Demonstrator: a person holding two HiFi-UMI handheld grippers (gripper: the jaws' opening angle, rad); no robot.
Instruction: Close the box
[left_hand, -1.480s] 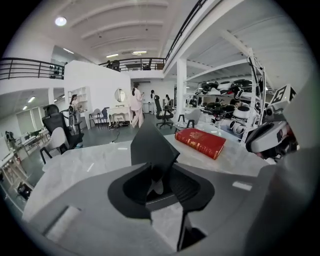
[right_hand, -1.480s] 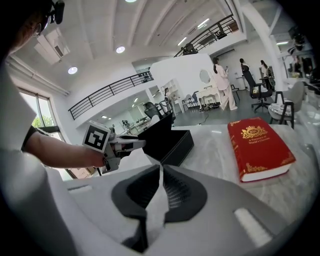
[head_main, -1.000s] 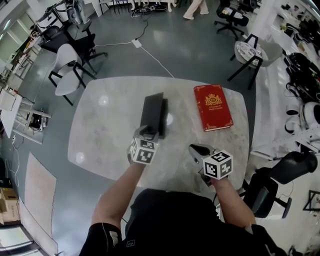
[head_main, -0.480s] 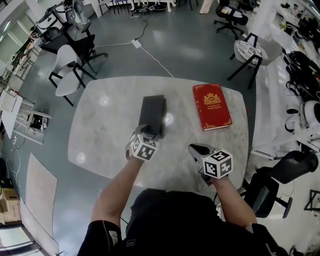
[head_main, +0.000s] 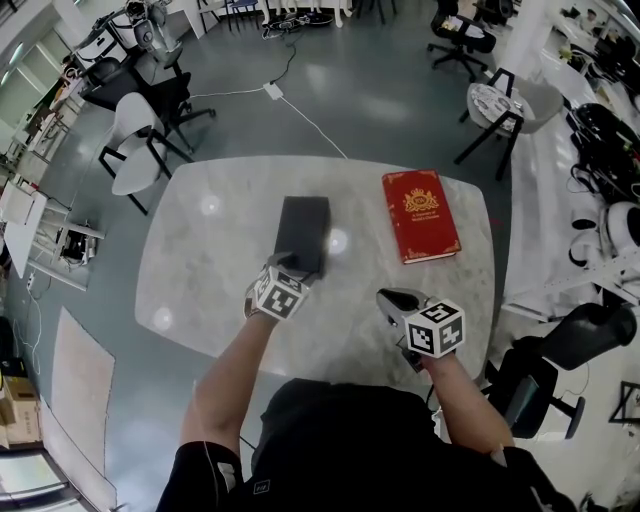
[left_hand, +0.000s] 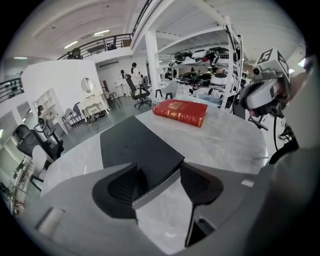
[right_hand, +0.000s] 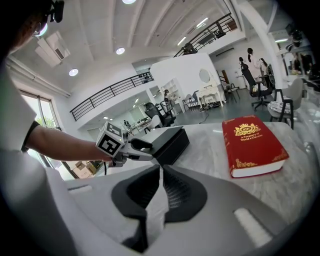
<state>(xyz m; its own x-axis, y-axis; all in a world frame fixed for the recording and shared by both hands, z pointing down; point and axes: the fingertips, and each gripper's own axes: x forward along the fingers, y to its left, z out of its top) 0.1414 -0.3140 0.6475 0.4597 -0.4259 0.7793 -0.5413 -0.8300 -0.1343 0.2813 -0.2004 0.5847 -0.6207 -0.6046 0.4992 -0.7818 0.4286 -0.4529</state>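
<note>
Box (head_main: 303, 222) sat near the middle of the table (head_main: 200, 270) with its lid down flat. A second before, that lid had stood up on edge; half a second before, it was already almost level. So you had swung it over and let it drop. From the head view no gap showed between lid and base, though the seam was too small to check.

Your left gripper (left_hand: 157, 182) sat at the box's 6 o'clock end, tipped down at it. Its jaws had just been opening and stood spread wide. The near corner of the box lay between them, but the pads did not press on it, so you had let the lid go rather than kept hold.

Your right gripper (head_main: 388, 298) hung over bare table at about 4 o'clock from the box, well apart from it, with its jaws pressed together on nothing. It had kept its place throughout. The book (head_main: 420, 215) lay at the box's 3 o'clock, near but not touching, and played no part.

By my reading, the closing itself was done. Little was left: draw the left gripper back toward 6 o'clock without catching that corner. You might also press the lid once if its near edge sat proud, which these views could not settle.
</note>
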